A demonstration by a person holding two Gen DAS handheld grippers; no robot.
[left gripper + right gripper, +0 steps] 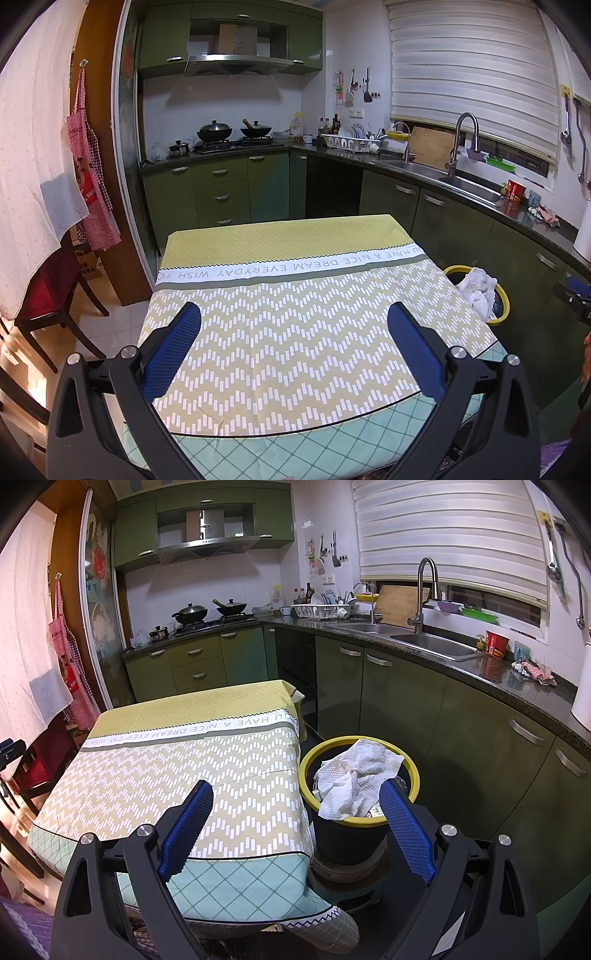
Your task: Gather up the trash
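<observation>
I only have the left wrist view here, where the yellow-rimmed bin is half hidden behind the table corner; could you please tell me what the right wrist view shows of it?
Observer: The yellow-rimmed black trash bin stands on the floor just past the table's right edge, with crumpled white paper towel heaped over its rim.
Operator: Thank you. Is the right gripper holding any of that paper?
Observer: No. The right gripper is open, its blue pads apart, with nothing between them.
Operator: Is any trash left on the chevron-patterned tablecloth on that side?
Observer: None shows on the yellow and white chevron-patterned tablecloth in the right wrist view.
</observation>
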